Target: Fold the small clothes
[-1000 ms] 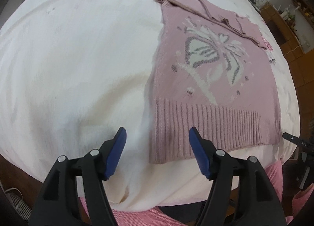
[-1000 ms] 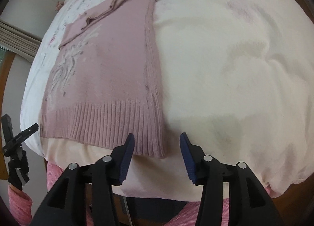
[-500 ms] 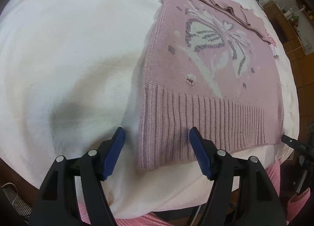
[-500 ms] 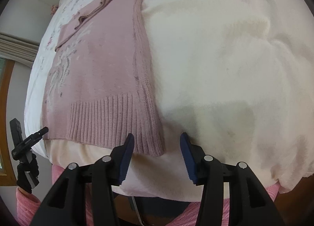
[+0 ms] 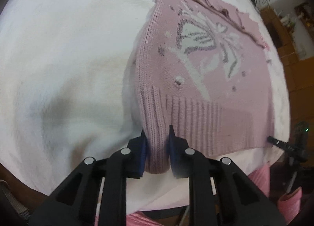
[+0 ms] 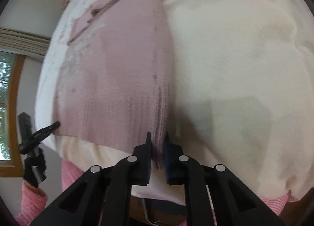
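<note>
Pink knitted sweater with white butterfly motif (image 5: 198, 69) flat on cream bed quilt (image 5: 68, 49), left claw (image 5: 156, 137) pinching its ribbed hem's left corner, right claw (image 6: 158, 143) clamped on the right corner.

Pink sweater (image 5: 198, 81): matt knitted wool-like cloth, ribbed at the hem. Bedcover (image 5: 68, 59): soft, fuzzy cream cloth. Left gripper (image 5: 156, 147) and right gripper (image 6: 157, 147): matt black plastic, blue pads, shiny metal pins

We find no readable text, faint pale marks on the other gripper's black finger (image 5: 284, 146) too blurred to make out
</note>
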`<state>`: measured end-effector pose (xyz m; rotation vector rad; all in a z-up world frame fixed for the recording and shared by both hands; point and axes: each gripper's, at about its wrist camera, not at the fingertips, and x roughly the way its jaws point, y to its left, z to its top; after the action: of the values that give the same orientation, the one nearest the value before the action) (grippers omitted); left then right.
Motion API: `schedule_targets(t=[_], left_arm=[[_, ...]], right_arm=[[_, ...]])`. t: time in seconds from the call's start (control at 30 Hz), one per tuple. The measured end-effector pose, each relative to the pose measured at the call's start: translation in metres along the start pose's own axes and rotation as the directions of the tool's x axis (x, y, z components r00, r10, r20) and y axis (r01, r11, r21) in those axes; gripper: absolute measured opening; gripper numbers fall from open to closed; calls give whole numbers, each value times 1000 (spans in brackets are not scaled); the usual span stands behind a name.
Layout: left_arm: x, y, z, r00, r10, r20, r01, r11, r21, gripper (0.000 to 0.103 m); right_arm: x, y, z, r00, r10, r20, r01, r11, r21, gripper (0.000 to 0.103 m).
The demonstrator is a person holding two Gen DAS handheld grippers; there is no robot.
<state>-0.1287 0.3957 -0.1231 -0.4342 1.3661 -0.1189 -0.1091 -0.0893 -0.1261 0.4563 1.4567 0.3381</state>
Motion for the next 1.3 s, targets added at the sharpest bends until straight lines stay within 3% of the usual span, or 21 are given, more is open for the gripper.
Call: schedule_targets(t=[0.17, 0.3, 0.37, 0.67, 0.93, 1.17, 1.23, 1.3], left_arm=[[-24, -13, 9, 996, -69, 56, 68, 997, 23, 16], [-47, -23, 33, 983, -135, 123, 136, 991, 6, 16], [-53, -29, 48, 980, -129, 148, 128, 992, 16, 16], [-46, -29, 120, 974, -92, 207, 99, 995, -23, 16], [-5, -12, 170, 982, -53, 180, 71, 993, -93, 16], [18, -3, 192, 985, -77, 151, 102, 981, -163, 21], [15, 2, 195, 983, -109, 149, 136, 973, -188, 22], [8, 7, 195, 976, -137, 167, 170, 963, -207, 36]], right_arm=[[-29, 11, 11, 989, 139, 43, -139, 990, -3, 10], [-59, 18, 35, 967, 234, 104, -236, 972, 9, 10], [-69, 19, 50, 958, 255, 129, -260, 965, 19, 10], [-71, 8, 127, 956, 243, 164, -260, 961, 91, 10], [-38, -12, 185, 964, 231, 133, -253, 950, 181, 10], [-7, -21, 211, 975, 201, 92, -217, 950, 223, 11], [-7, -25, 213, 976, 199, 89, -214, 951, 223, 18], [-14, -27, 213, 978, 182, 103, -201, 956, 214, 29]])
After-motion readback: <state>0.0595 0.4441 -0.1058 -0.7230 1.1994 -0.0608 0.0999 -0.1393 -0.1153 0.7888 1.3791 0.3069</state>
